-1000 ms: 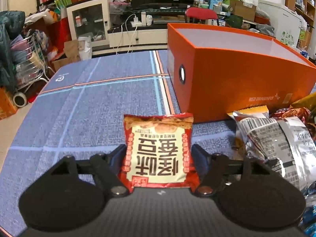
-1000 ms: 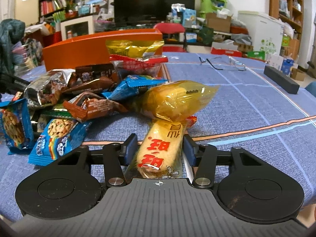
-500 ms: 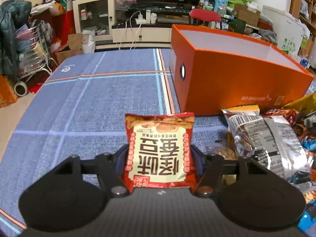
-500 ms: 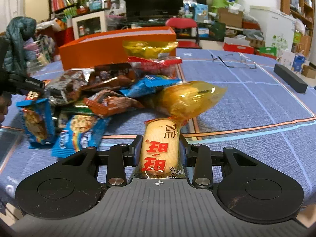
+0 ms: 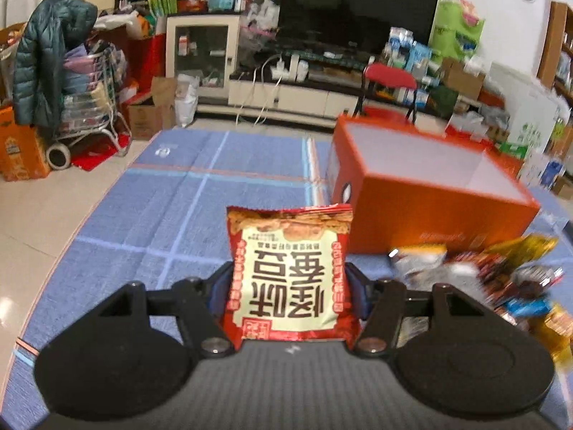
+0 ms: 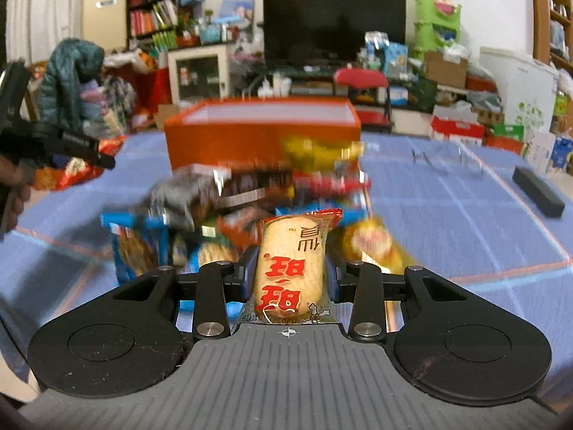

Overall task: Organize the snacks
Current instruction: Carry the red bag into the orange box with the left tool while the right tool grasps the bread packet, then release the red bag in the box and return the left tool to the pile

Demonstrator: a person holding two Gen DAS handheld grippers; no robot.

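Blue table (image 5: 150, 215): one orange box (image 5: 422, 193), two held packets

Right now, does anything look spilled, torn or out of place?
Nothing looks damaged. The snack pile lies loose on the table beside the orange box, still unsorted. Eyeglasses and a black bar sit apart on the cloth.

Both grippers now sit higher above the blue tablecloth (image 5: 150, 215) — the red snack packet (image 5: 289, 279) and the rice cracker packet (image 6: 292, 268) are lifted clear, the right gripper (image 6: 290, 279) closes tighter, and the orange box (image 5: 429, 193) drops lower in frame.
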